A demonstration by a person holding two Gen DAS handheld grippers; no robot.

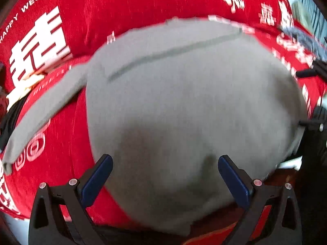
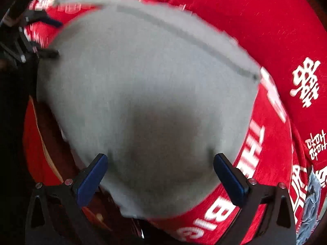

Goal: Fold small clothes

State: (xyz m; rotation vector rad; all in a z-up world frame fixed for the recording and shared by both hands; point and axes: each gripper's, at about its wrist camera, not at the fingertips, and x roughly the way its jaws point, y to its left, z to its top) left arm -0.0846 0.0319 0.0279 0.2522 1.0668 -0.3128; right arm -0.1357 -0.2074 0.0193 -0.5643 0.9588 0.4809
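Observation:
A grey garment (image 1: pixel 184 94) lies on the red printed cloth (image 1: pixel 122 4), with one long sleeve (image 1: pixel 40 110) stretched out to the left. My left gripper (image 1: pixel 165 167) is open, its blue pads apart over the garment's near edge, holding nothing. In the right wrist view the same grey garment (image 2: pixel 143 85) fills the middle. My right gripper (image 2: pixel 160 165) is open over its near edge, empty. The other gripper's dark fingers (image 2: pixel 47 52) show at the garment's left edge. Both views are blurred.
The red cloth (image 2: pixel 276 30) with white lettering covers the table. A blue-grey piece of clothing (image 2: pixel 310 200) lies at the far right. The table's near edge with brown wood (image 2: pixel 53 163) shows at the lower left.

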